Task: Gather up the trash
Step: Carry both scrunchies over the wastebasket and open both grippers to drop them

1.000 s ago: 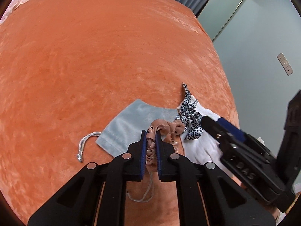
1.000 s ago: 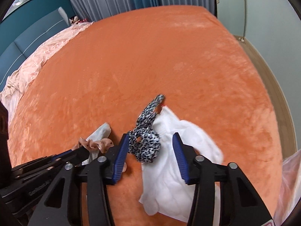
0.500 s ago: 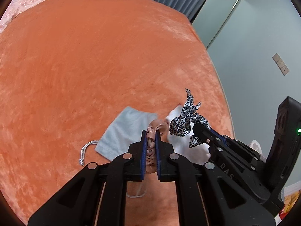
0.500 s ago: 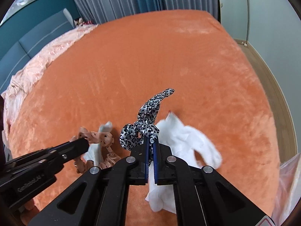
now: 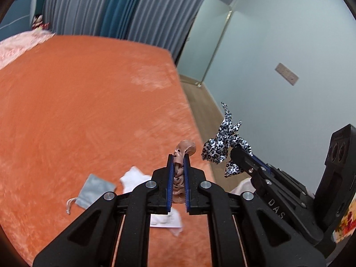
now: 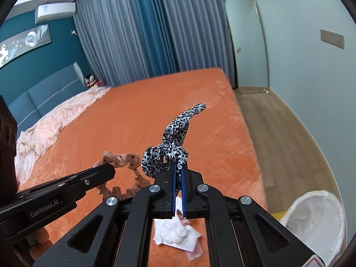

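My left gripper (image 5: pixel 178 158) is shut on a pink spotted scrunchie (image 5: pixel 184 148), lifted above the orange bed (image 5: pixel 89 111); the scrunchie also shows in the right wrist view (image 6: pixel 121 159). My right gripper (image 6: pixel 177 170) is shut on a black-and-white leopard-print scrunchie (image 6: pixel 172 140), also lifted, just right of the left gripper; it also shows in the left wrist view (image 5: pixel 222 142). A white crumpled tissue or paper (image 6: pixel 175 233) and a grey drawstring pouch (image 5: pixel 95 189) lie on the bed below.
A bin lined with a white bag (image 6: pixel 316 222) stands on the wood floor (image 6: pixel 278 133) right of the bed. A pink quilt (image 6: pixel 55 120) lies at the bed's far left. Curtains (image 6: pixel 144 33) and a pale wall (image 5: pixel 278 55) are beyond.
My right gripper shut on the leopard scrunchie and lifted it. Both grippers have risen and tilted up from the bed, leaving the pouch and white tissue below.
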The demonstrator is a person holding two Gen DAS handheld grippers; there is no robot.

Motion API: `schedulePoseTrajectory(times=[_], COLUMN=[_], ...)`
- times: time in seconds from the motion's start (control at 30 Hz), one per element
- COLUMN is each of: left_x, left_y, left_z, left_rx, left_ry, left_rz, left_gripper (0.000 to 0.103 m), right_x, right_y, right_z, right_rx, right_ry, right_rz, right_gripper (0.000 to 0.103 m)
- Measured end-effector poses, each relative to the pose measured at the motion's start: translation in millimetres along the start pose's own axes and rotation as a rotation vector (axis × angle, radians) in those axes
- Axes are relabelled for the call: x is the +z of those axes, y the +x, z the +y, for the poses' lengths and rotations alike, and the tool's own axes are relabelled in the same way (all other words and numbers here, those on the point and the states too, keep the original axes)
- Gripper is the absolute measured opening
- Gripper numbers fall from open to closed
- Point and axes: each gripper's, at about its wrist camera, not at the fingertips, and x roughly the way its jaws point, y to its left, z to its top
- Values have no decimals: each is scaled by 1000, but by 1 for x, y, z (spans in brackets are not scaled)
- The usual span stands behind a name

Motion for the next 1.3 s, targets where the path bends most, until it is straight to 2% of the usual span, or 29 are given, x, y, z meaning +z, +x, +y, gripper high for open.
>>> schedulePoseTrajectory(times=[0.3,0.67,1.07,1.3], left_x=[1,-27,-53,-61], left_y=[-27,-21,-6,8], left_z=[-100,-196,-254,-271], left_rx=[-89,-158,-214,-228], left_ry=[125,248,326,350], left_rz=[-41,-8,31,53], left_gripper=[8,8,8,8], right_x=[7,-12,-37,-48], right_y=[-83,-144,-174,-181], right_z=[-60,-128,-171,-185], right_rx=[-71,-164,-235,-258], right_ry=[52,150,230,261], right_rz=[-119,-179,-205,-208], right_gripper=[4,4,4,4])
